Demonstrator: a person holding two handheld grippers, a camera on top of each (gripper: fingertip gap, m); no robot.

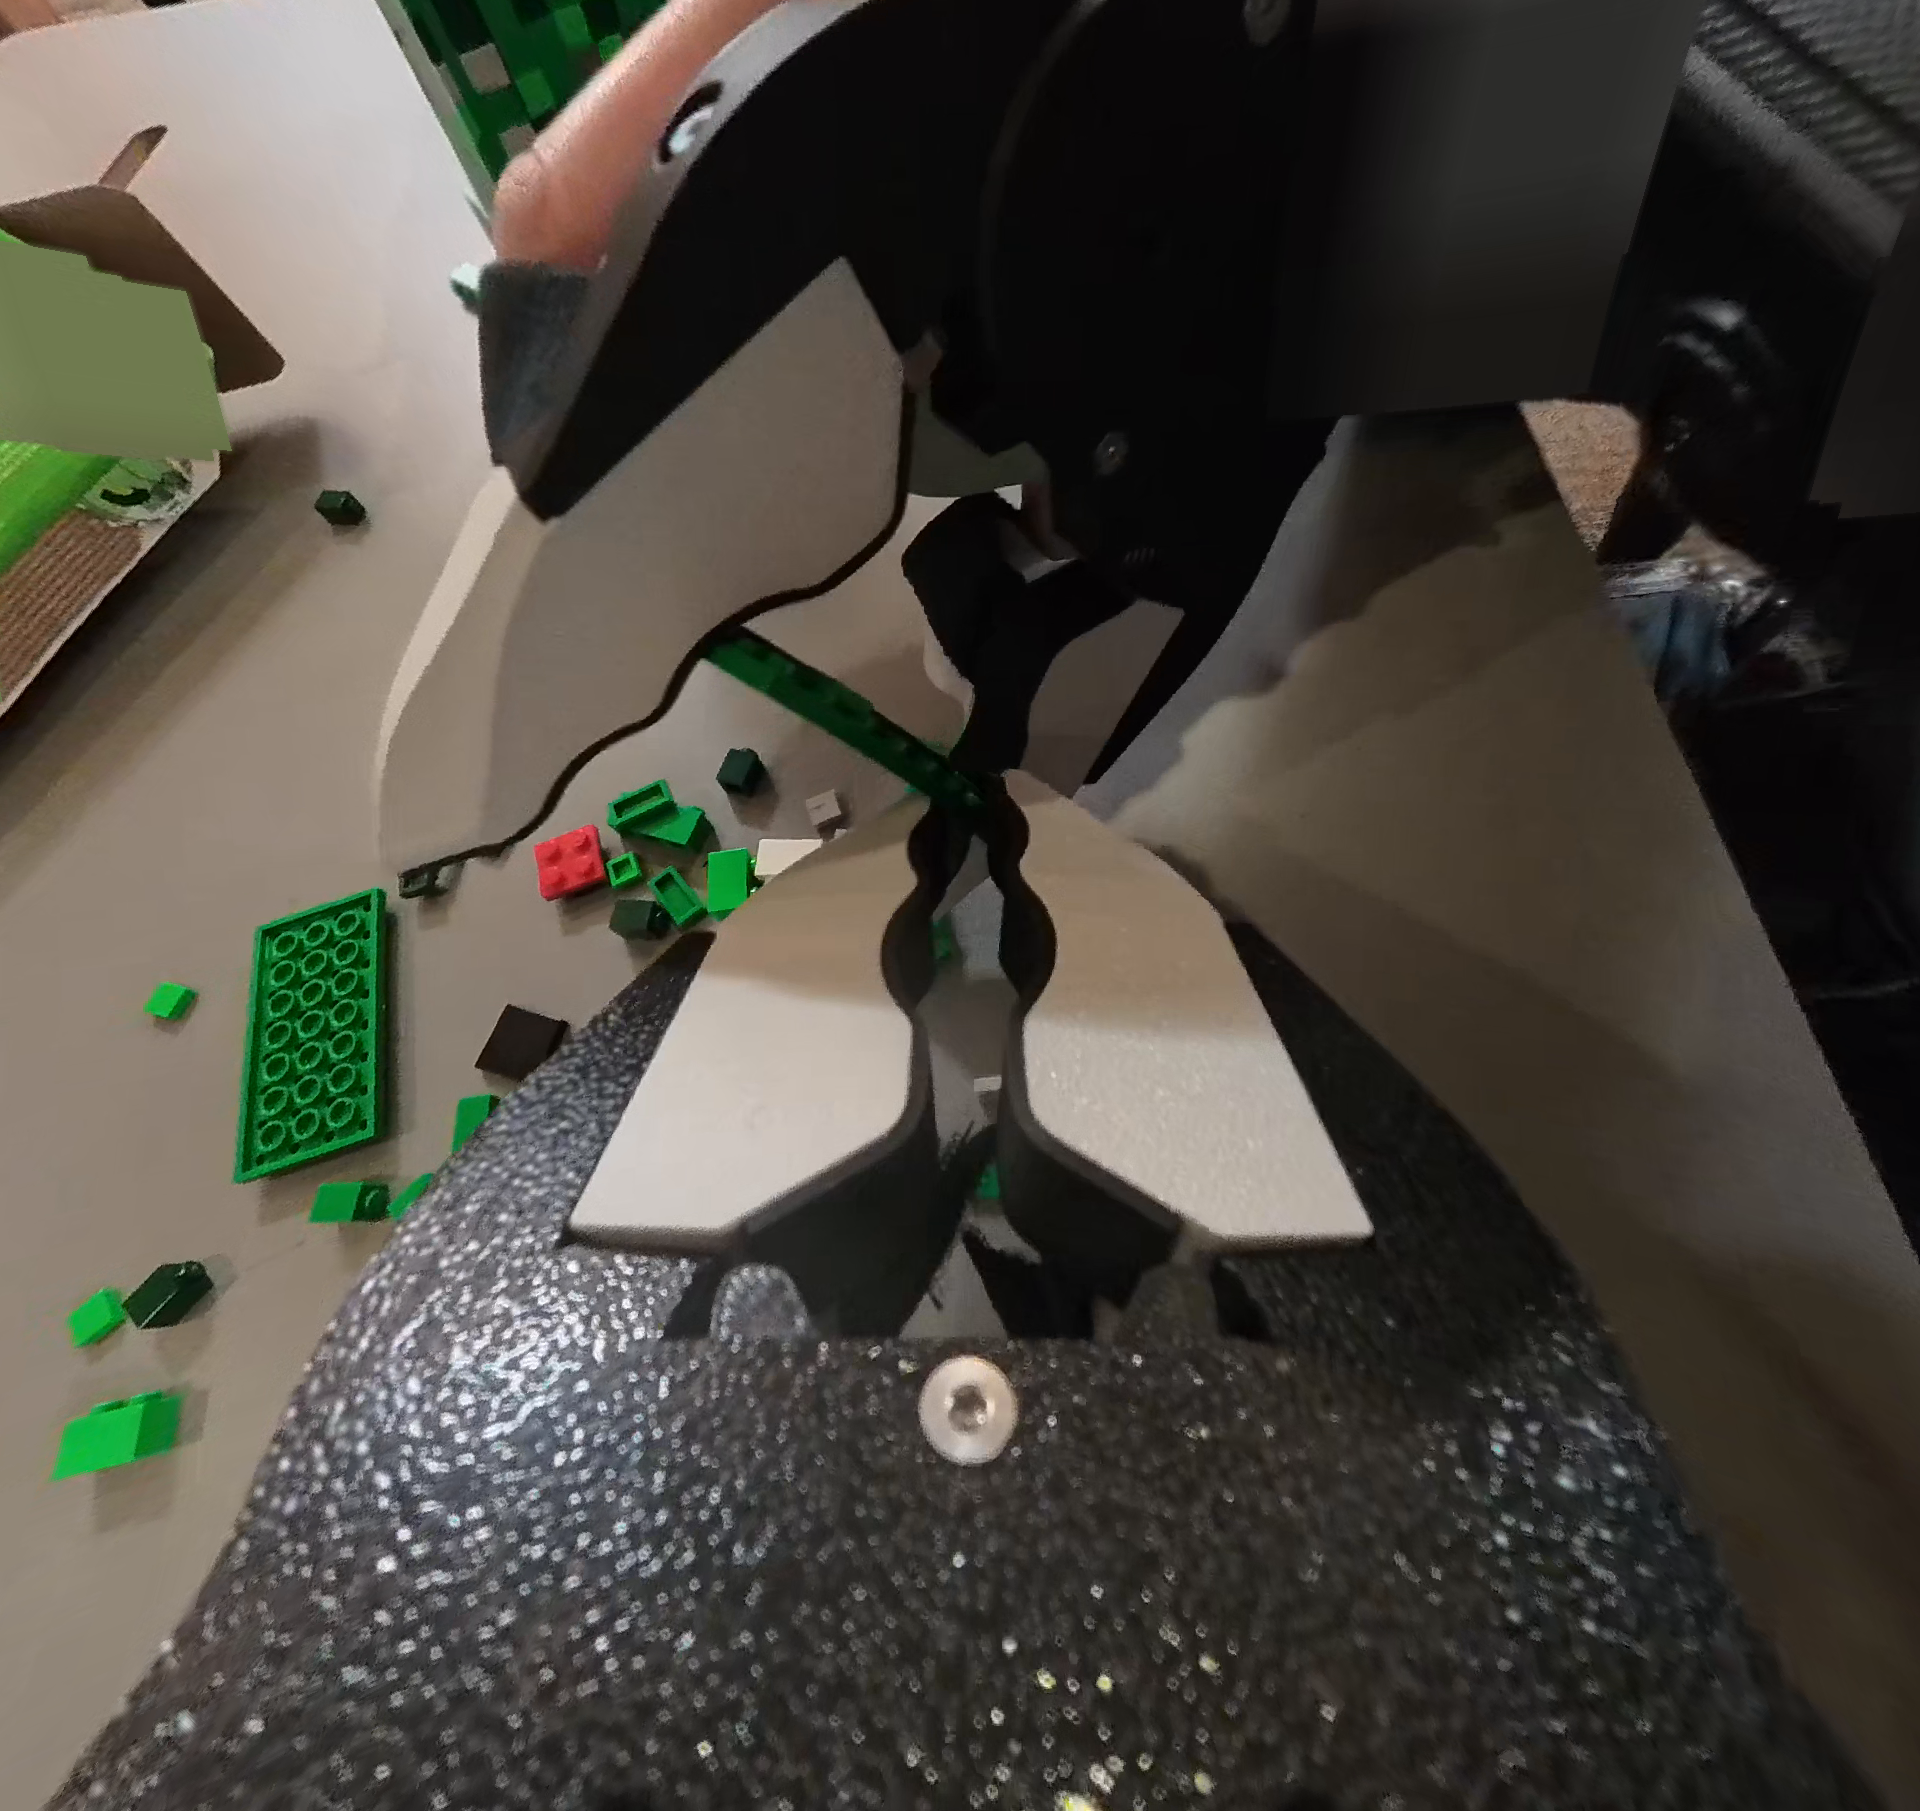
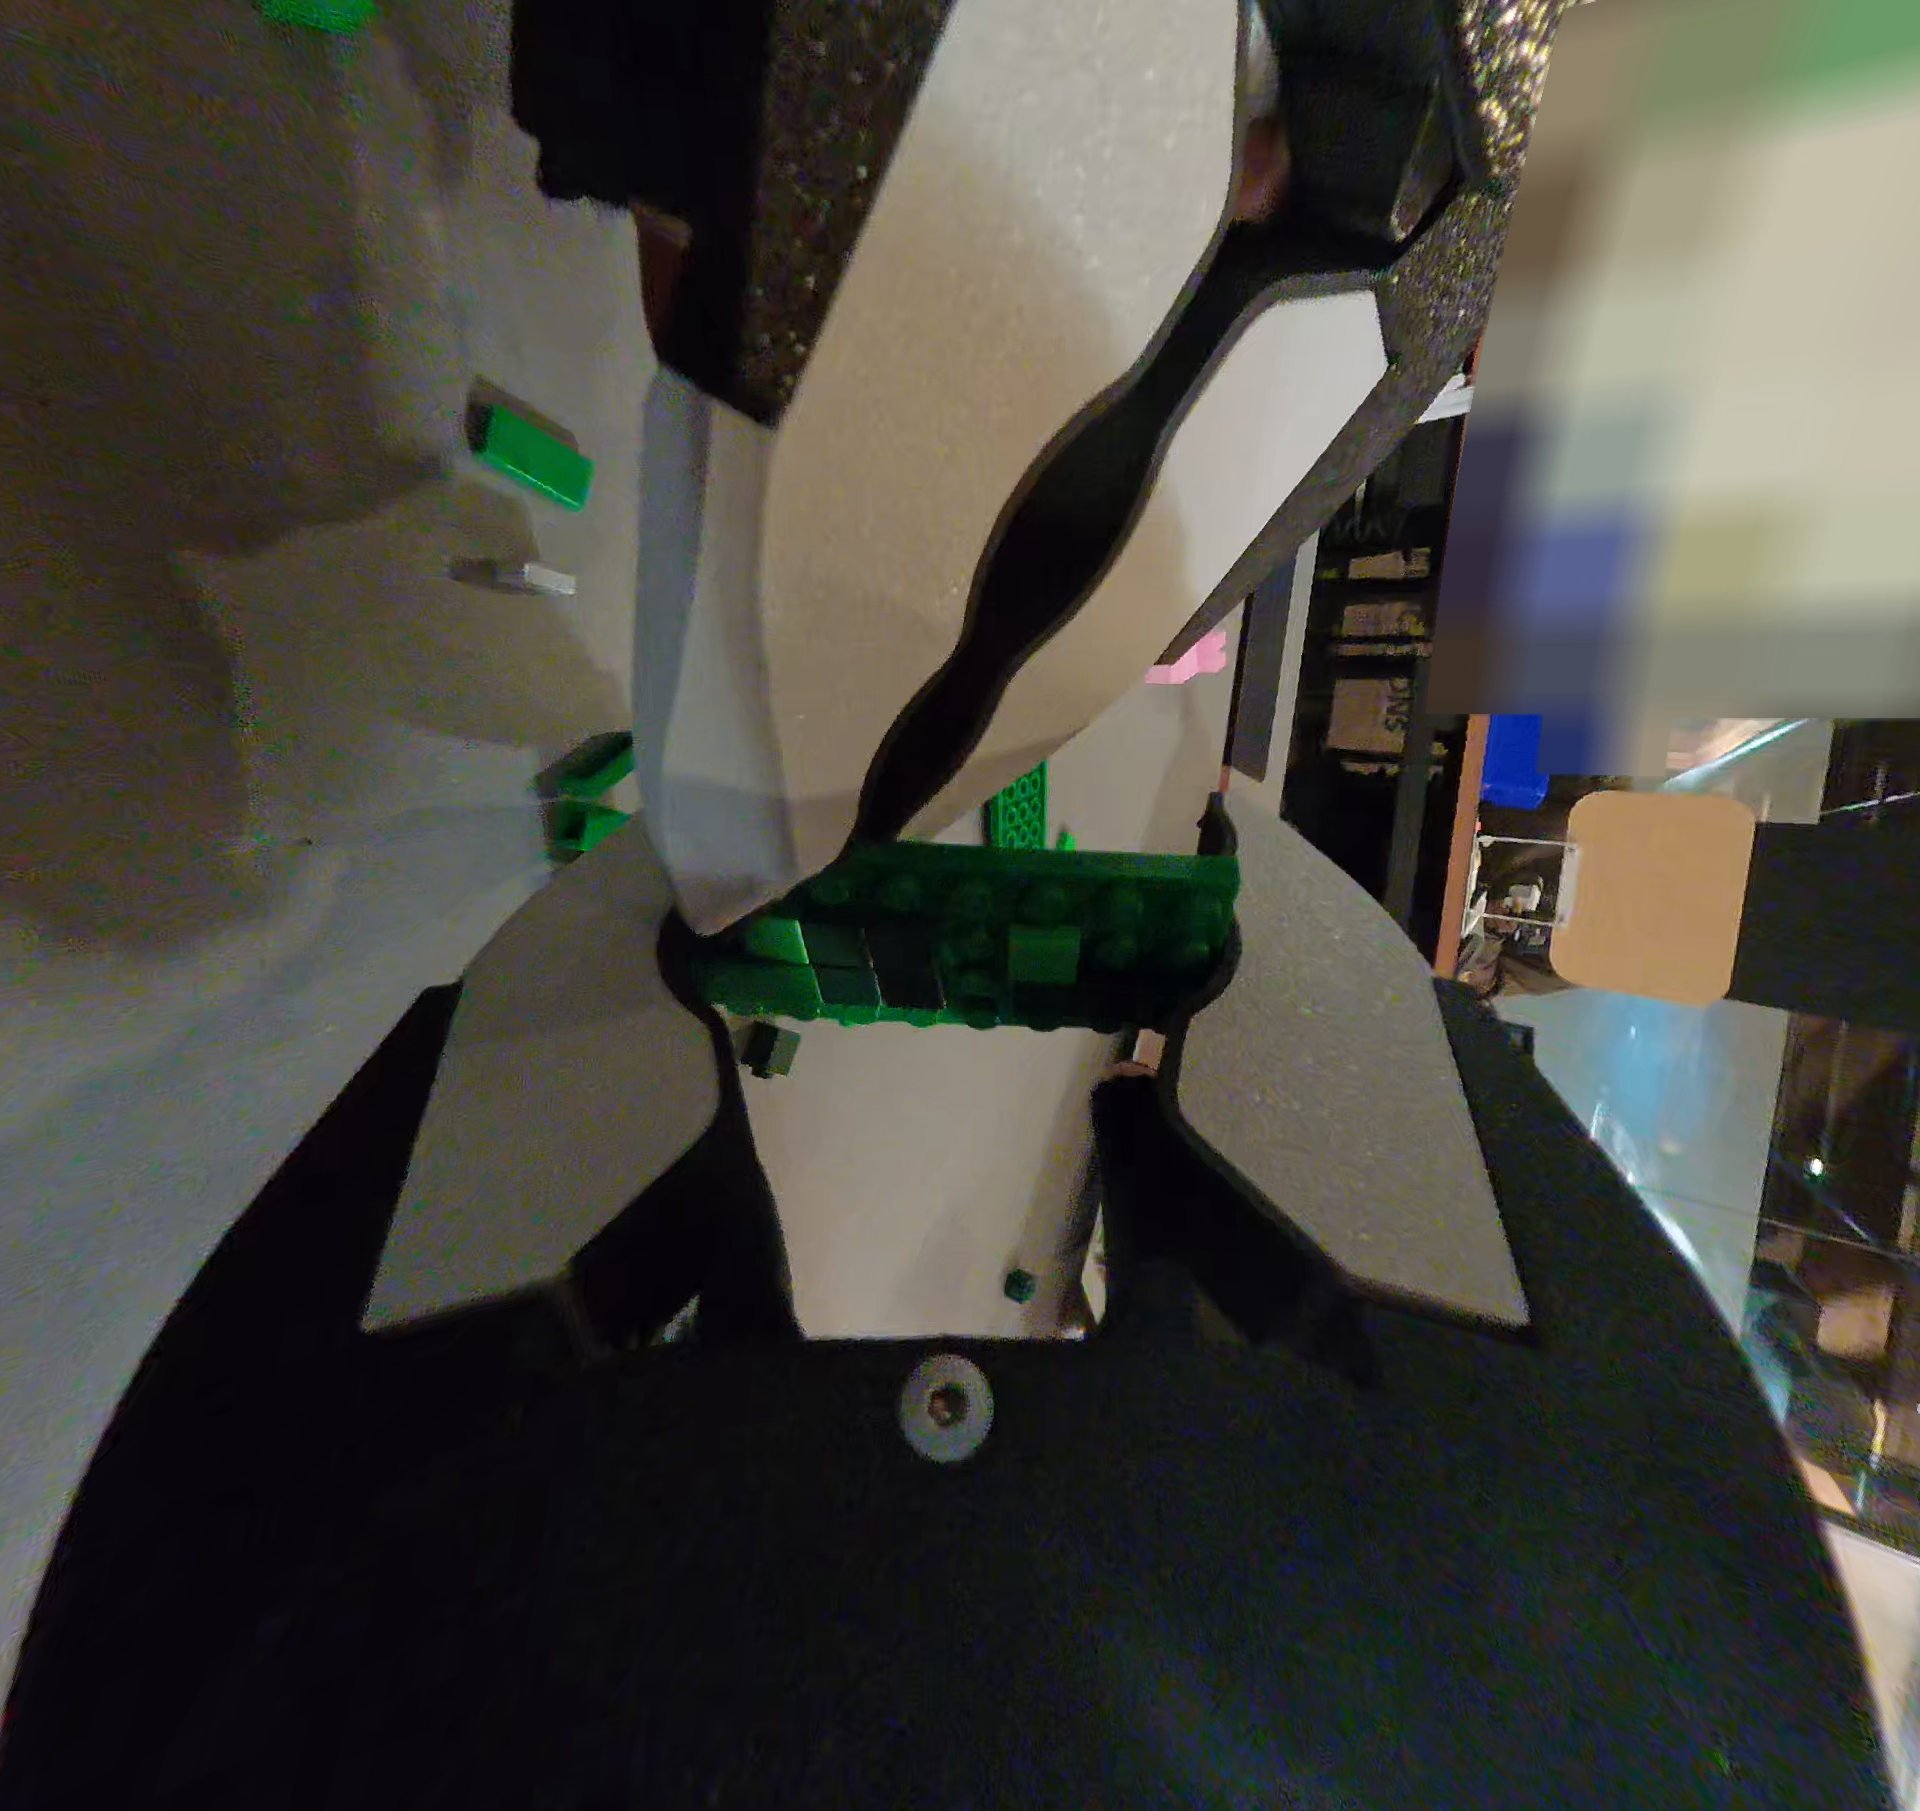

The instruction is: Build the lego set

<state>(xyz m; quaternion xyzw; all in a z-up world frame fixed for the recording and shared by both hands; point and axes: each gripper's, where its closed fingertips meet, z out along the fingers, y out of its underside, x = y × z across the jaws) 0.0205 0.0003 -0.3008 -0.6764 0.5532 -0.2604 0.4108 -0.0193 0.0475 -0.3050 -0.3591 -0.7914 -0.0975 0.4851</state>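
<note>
My right gripper (image 2: 956, 940) is shut on a long dark green plate (image 2: 1039, 914), gripping it by its two ends above the table. Several small green and dark tiles sit on the plate's studs. The plate also shows in the left wrist view (image 1: 821, 696) between the right gripper's fingers (image 1: 665, 556). My left gripper (image 1: 979, 811) is shut, and its tips touch one end of the plate. In the right wrist view it (image 2: 774, 904) comes down from above onto the plate's left end. Whether anything is pinched between its tips is hidden.
On the grey table (image 1: 208, 774) lie a large bright green studded plate (image 1: 312, 1034), a red brick (image 1: 569, 859), a black tile (image 1: 520, 1039) and several small green pieces. A green set box (image 1: 520, 16) stands at the back; an open cardboard box (image 1: 104, 286) is at left. There is about 5 cm between the tips of the two grippers. The right tips stand about 8 cm off the red brick (image 1: 569, 859).
</note>
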